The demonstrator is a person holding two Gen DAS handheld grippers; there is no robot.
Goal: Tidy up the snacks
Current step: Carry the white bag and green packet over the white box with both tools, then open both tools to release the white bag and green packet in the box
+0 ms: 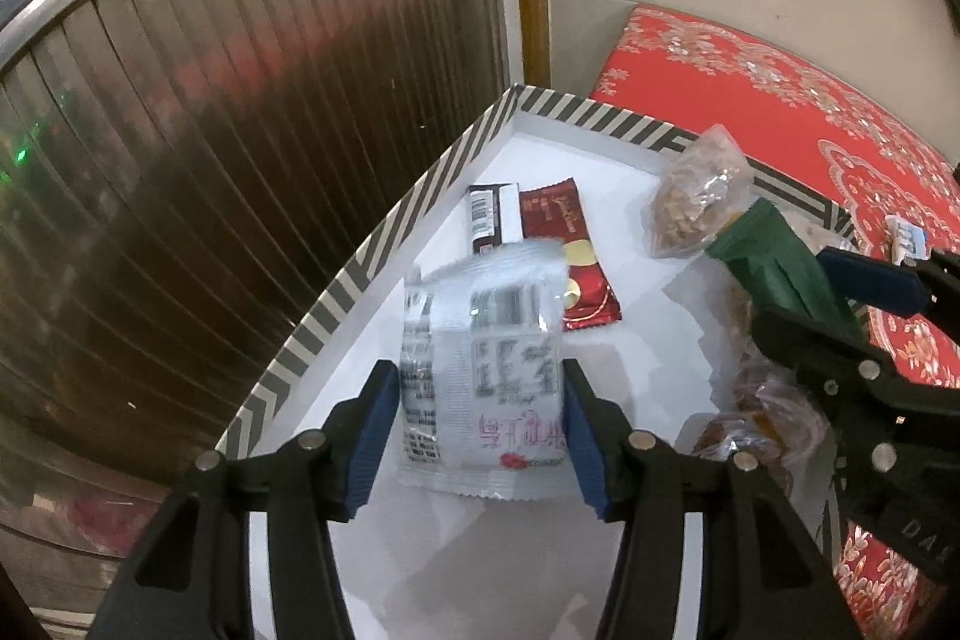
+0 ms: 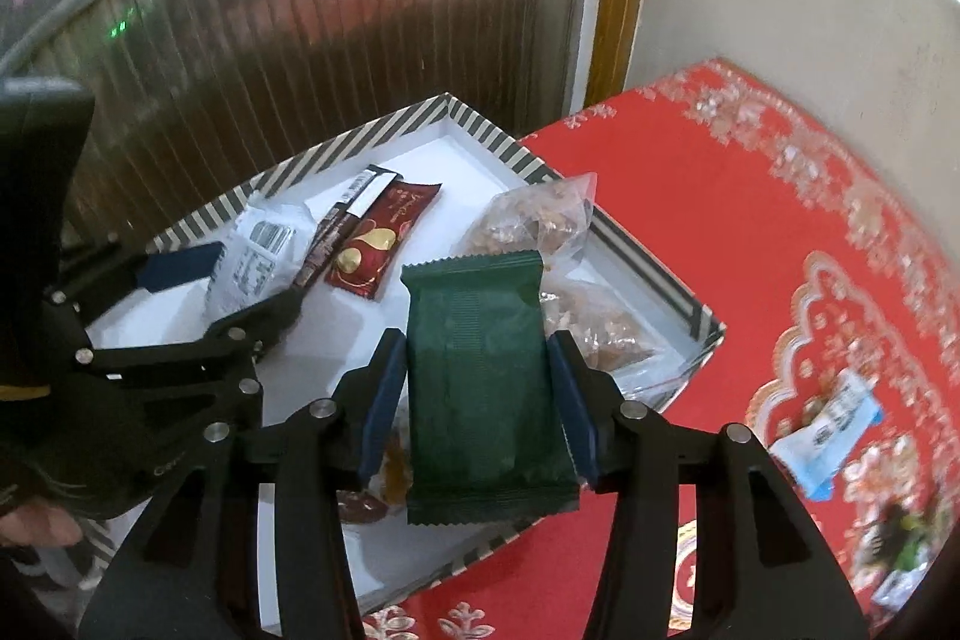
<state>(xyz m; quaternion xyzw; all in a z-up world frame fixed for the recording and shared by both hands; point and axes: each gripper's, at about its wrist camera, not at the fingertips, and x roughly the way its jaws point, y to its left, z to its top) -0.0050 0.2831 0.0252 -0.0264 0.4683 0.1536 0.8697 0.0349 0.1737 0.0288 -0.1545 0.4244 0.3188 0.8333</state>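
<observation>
Two handheld grippers each hold a snack packet above a white box with a striped rim.

Nearest in the left wrist view, the left gripper (image 1: 480, 430) has its blue pads pressed against both sides of a clear packet (image 1: 486, 370) printed with barcodes, held over the box (image 1: 360, 268). In the right wrist view, the right gripper (image 2: 477, 403) clamps a dark green packet (image 2: 480, 388) the same way, above the box's near side. Farther in, on the box floor, lie a red packet (image 2: 378, 244) beside a brown bar (image 1: 492, 217), and a clear bag of nuts (image 1: 696, 202) near the far rim. Beyond, a red patterned cloth (image 2: 750, 232) carries a blue-and-white packet (image 2: 828, 430), well apart from the box.
</observation>
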